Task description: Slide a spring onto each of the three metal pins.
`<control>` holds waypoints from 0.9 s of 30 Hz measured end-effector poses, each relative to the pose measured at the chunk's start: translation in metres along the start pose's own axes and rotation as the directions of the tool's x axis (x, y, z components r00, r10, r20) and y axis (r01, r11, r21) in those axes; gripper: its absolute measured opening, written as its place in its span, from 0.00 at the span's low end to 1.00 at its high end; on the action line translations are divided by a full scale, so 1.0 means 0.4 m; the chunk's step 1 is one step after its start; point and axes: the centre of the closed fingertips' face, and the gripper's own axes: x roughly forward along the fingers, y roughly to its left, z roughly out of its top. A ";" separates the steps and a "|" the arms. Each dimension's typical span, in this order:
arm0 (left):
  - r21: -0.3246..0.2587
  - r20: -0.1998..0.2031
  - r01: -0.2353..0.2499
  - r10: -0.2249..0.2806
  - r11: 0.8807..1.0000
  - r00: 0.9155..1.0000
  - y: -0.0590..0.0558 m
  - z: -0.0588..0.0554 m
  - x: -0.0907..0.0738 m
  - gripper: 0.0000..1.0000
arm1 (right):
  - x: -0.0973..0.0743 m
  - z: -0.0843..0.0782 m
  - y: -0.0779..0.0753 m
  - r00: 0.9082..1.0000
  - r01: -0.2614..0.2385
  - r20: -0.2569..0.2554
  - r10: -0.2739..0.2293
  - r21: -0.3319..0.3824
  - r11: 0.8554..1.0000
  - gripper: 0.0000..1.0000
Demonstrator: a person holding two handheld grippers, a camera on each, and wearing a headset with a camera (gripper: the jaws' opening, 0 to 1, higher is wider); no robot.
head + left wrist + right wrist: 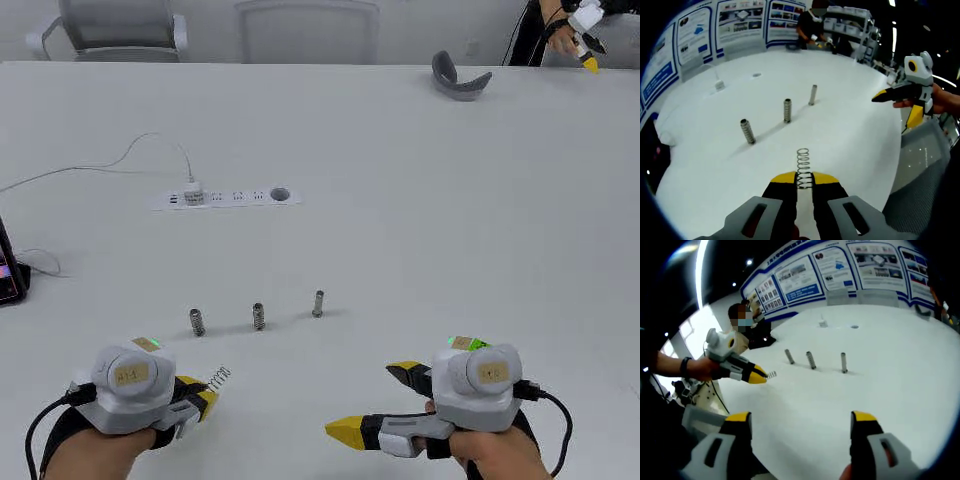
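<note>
Spring (803,162) in closed left gripper (799,179), near front edge of table (450,200); right gripper (801,418) wide open.

Yellow-tipped black left claw (804,179) and right claw (801,417), silver spring (802,161) and pins (812,95), white table (450,200)

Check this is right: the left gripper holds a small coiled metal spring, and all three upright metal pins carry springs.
No: only two carry springs; the third upright metal pin is bare, as the left gripper view shows. The left gripper does hold the coiled spring.
</note>
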 end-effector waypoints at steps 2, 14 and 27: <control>0.000 0.005 0.000 0.000 1.000 1.000 -0.001 0.002 -0.010 0.10 | 0.002 0.004 0.005 1.000 -0.008 0.002 0.008 0.000 1.000 0.82; 0.014 0.036 0.010 -0.010 1.000 0.999 -0.023 0.022 -0.047 0.10 | 0.024 0.016 0.038 0.998 -0.061 0.001 0.061 0.000 0.998 0.80; 0.051 0.069 0.043 -0.046 0.998 0.997 -0.072 0.060 -0.065 0.10 | 0.046 0.077 0.077 0.989 -0.143 0.051 0.141 0.024 0.990 0.73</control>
